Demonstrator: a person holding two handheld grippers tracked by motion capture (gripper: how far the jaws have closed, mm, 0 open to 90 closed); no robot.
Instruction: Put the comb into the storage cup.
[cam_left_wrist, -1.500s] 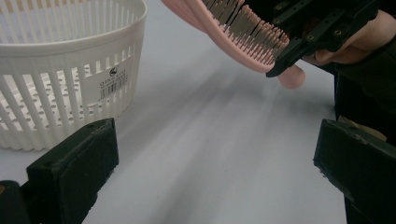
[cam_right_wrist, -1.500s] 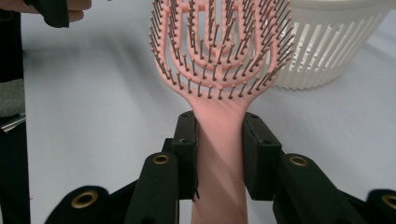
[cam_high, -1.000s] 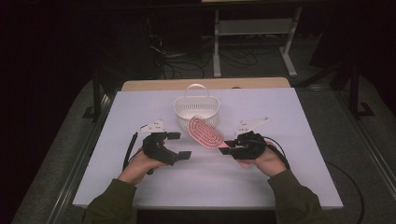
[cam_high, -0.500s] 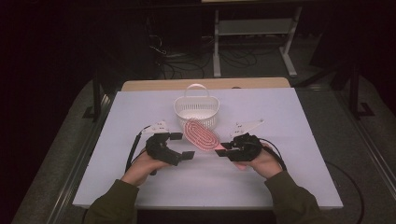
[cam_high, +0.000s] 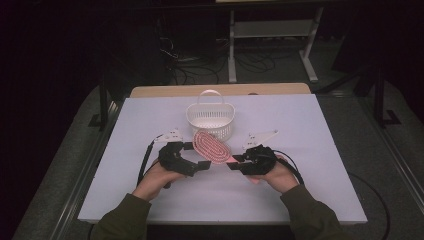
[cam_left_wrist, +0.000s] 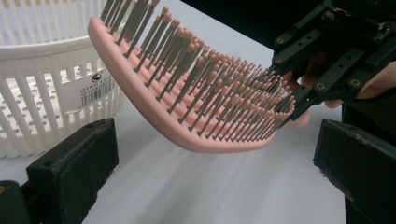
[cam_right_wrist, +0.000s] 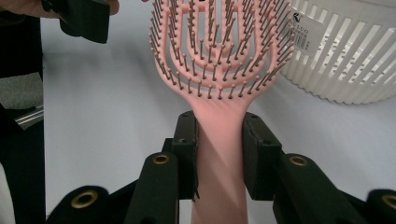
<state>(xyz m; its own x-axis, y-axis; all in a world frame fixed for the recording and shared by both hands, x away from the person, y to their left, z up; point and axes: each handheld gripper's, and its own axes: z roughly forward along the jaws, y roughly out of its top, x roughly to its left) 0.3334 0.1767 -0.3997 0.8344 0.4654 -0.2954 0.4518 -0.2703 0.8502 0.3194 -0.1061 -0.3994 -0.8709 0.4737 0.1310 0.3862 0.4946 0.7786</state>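
Observation:
A pink vented hairbrush (cam_high: 211, 145) with many bristles hangs just above the white table, its head toward the basket. My right gripper (cam_high: 235, 162) is shut on the brush's handle (cam_right_wrist: 219, 140), one pad on each side. In the left gripper view the brush head (cam_left_wrist: 196, 93) arches between my left gripper's black jaws, which stand wide apart and touch nothing. My left gripper (cam_high: 197, 155) sits left of the brush head, open. A white slatted plastic basket (cam_high: 211, 119) with a handle stands right behind the brush.
The white tabletop (cam_high: 300, 125) has free room left, right and in front of the hands. A wooden strip (cam_high: 150, 91) edges the far side. Black cables trail from both grippers. Beyond the table the floor is dark, with a metal stand (cam_high: 270, 30) and wires.
The brush has swung a little to the left and lower in the right gripper. The left gripper has edged nearer the brush head.

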